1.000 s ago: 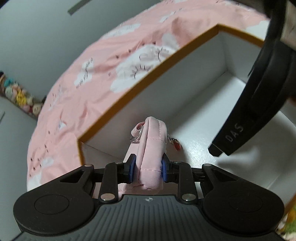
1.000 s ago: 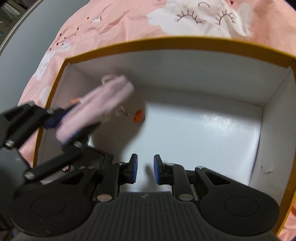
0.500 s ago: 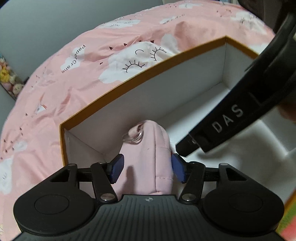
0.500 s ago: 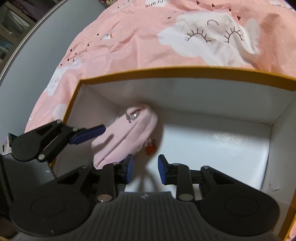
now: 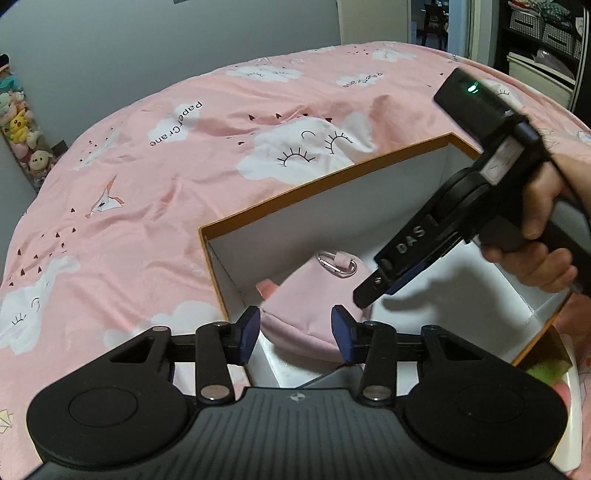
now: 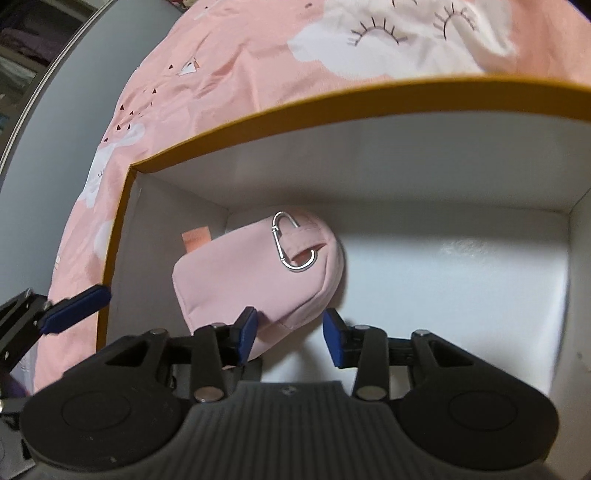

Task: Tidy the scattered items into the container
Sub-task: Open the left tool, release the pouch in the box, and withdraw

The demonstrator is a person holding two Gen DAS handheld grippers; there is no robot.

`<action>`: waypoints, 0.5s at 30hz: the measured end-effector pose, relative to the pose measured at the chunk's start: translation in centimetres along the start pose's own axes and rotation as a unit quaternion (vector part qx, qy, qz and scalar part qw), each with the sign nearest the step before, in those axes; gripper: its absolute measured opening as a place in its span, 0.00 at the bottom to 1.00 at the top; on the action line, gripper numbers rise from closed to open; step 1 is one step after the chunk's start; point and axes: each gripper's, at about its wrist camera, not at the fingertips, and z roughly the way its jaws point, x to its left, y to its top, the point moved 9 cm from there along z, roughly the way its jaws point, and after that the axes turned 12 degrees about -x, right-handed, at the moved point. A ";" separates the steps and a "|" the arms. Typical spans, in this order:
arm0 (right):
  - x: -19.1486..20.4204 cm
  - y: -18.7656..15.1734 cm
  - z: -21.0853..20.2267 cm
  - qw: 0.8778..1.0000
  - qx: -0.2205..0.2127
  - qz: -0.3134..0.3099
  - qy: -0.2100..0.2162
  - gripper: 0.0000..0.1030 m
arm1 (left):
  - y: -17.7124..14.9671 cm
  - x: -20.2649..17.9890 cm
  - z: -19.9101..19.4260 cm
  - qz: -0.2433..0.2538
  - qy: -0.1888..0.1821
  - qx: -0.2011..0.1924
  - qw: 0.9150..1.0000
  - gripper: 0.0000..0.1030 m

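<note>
A pink fabric pouch with a silver carabiner lies in the near left corner of the white box with the orange rim. My left gripper hovers above and behind it. Its jaws are apart and closing, with nothing pressed between the pads. In the right wrist view the pouch leans toward the box wall. My right gripper is just over the pouch's lower corner, jaws opening and pads clear of the fabric. One left finger shows outside the box wall.
The box sits on a pink bedspread printed with clouds. A hand holds the right gripper over the box. Plush toys line the far left wall, shelves stand at the far right, and a green and pink thing lies beside the box.
The left gripper let go of the pouch and drew back and up out of the box. The pouch dropped into the box corner. The right jaws spread wider.
</note>
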 end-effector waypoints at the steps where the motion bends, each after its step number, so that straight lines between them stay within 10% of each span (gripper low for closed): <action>1: 0.1 -0.1 0.3 1.000 0.004 0.003 0.003 0.42 | -0.1 0.0 -0.1 0.000 -0.001 0.001 1.000 0.45; 15: 1.2 0.6 2.1 0.999 -0.011 -0.027 -0.018 0.33 | -1.4 0.7 0.5 -0.005 0.005 0.009 1.000 0.41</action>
